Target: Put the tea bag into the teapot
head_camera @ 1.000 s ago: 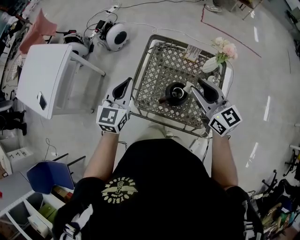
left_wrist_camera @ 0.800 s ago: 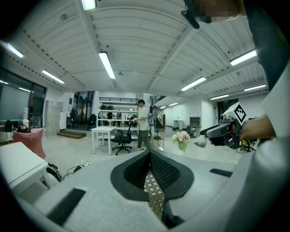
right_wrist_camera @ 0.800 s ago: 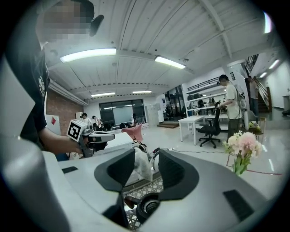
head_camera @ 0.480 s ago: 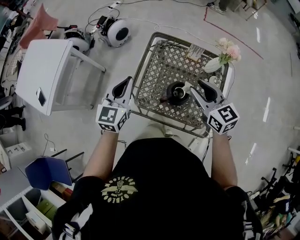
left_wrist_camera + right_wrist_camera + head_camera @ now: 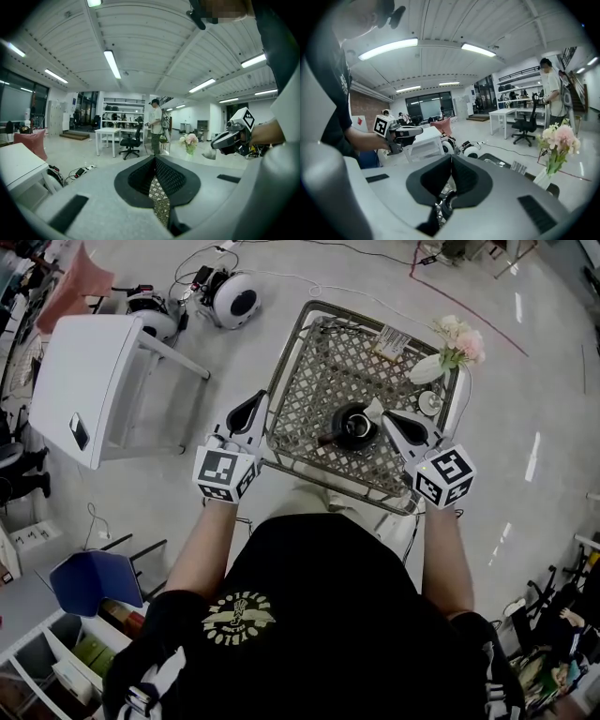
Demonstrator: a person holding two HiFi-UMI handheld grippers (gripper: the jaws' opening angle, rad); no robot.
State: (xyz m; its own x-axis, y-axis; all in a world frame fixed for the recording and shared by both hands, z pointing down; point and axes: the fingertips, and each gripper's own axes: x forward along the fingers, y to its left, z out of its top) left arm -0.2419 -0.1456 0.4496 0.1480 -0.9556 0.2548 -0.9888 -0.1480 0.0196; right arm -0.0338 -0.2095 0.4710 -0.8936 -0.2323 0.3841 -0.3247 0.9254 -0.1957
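Note:
A black teapot [image 5: 352, 426] stands open-topped near the front of a metal mesh table [image 5: 319, 362]. My right gripper [image 5: 385, 417] hovers just right of it, shut on a small whitish tea bag [image 5: 374, 409] that hangs at the teapot's right rim. From the left gripper view the tea bag [image 5: 208, 154] dangles from the right gripper's tips [image 5: 220, 140]. In the right gripper view the jaws [image 5: 451, 157] meet, and part of the teapot [image 5: 443, 206] shows below them. My left gripper [image 5: 255, 405] is shut on nothing, off the table's left edge; its jaws [image 5: 154, 159] meet too.
A white vase with pink flowers [image 5: 448, 345], a small white dish [image 5: 430, 402] and a printed packet [image 5: 392, 341] sit at the table's far right. A white side table [image 5: 84, 390] and round white devices with cables [image 5: 234, 301] stand on the floor to the left. A person [image 5: 154, 126] stands far off.
The right gripper's jaws, spread apart earlier beside the teapot, have closed on the tea bag. The left gripper has stayed where it was.

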